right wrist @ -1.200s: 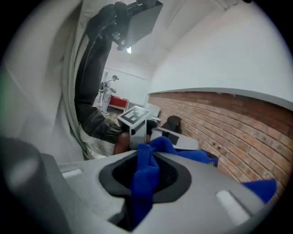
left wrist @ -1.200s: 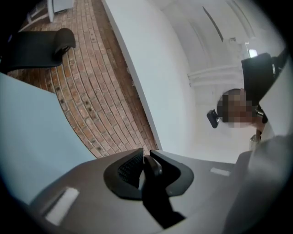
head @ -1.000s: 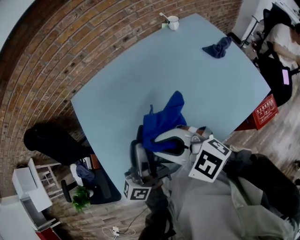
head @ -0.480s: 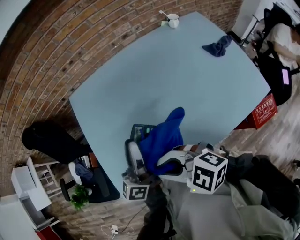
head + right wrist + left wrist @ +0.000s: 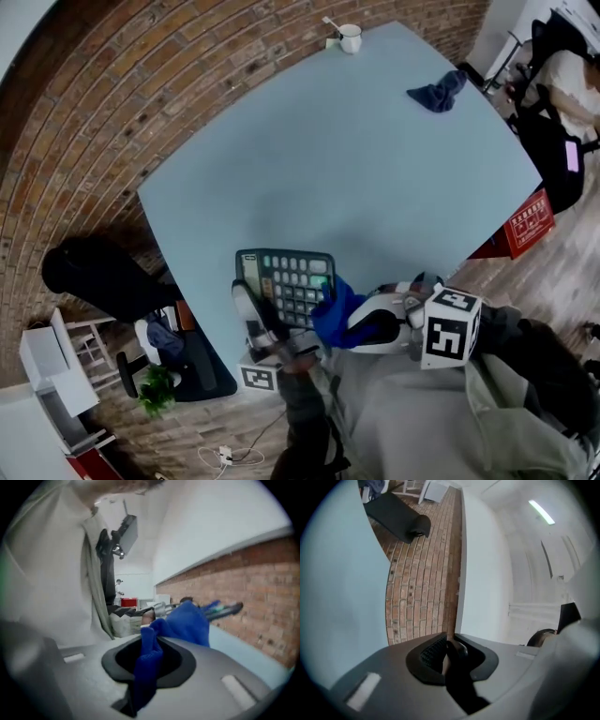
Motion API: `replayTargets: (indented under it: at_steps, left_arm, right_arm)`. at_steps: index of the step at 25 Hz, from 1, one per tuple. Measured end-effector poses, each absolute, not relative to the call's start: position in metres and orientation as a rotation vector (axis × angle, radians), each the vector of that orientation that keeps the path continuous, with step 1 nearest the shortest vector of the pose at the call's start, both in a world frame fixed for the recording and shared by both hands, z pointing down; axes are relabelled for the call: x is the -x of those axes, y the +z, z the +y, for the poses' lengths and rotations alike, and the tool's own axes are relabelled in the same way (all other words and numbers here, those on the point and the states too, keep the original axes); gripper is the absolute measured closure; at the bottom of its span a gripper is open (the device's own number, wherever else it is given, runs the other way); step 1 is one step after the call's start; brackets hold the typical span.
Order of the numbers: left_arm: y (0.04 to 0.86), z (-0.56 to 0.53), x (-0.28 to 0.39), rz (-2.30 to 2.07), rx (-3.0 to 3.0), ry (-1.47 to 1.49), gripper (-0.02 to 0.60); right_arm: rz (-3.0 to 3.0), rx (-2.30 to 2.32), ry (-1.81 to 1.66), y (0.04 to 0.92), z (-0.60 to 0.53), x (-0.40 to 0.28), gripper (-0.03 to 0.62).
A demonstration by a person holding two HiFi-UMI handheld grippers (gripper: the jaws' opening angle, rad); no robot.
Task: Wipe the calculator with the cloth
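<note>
In the head view a dark calculator (image 5: 286, 279) with pale keys is held up over the near edge of the light blue table (image 5: 375, 178), its key face turned up. My left gripper (image 5: 251, 302) is shut on its lower left edge; in the left gripper view the jaws (image 5: 449, 651) pinch a thin dark edge. The bright blue cloth (image 5: 336, 314) hangs bunched at the calculator's lower right corner, with my right gripper (image 5: 352, 323) shut on it. In the right gripper view the cloth (image 5: 187, 620) fills the jaws and the calculator (image 5: 225, 609) shows edge-on behind it.
A second, darker blue cloth (image 5: 436, 94) lies at the table's far right and a white mug (image 5: 350, 38) at its far corner. A red box (image 5: 530, 222) stands on the floor by the right edge. A seated person (image 5: 562, 80) is at the upper right, a black chair (image 5: 94, 277) at the left.
The cloth covered the calculator; it has slid down and right off the face, so the keys now show. The left gripper has rolled, turning the calculator face up. The right gripper moved right.
</note>
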State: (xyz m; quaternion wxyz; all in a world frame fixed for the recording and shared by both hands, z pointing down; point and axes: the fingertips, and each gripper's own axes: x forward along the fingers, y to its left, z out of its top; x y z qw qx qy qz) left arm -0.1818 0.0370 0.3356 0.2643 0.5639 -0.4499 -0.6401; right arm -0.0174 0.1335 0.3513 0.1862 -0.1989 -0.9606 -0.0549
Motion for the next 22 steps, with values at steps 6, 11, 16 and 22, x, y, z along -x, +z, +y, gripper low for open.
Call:
replayTargets:
  at_steps: [6,11,16,22]
  left_arm:
    - [0.332,0.028,0.162,-0.978,-1.544,-1.698,0.537]
    - [0.33,0.026,0.143,-0.746,-1.501,-1.747,0.537]
    - [0.333,0.036,0.15,-0.813,-1.567,-1.694,0.538]
    - [0.342,0.041,0.176,-0.979,-1.555,-1.729,0.537]
  right_arm:
    - [-2.531,0.137,-1.238,0.359,0.107,0.038,0.531]
    - [-2.542,-0.079,-1.44,0.348,0.091,0.051,0.531]
    - [-2.795,-0.246,-1.095,0.314,0.062,0.024,0.531]
    - [-3.042,-0.114,-0.643,0.275,0.064,0.004,0.531]
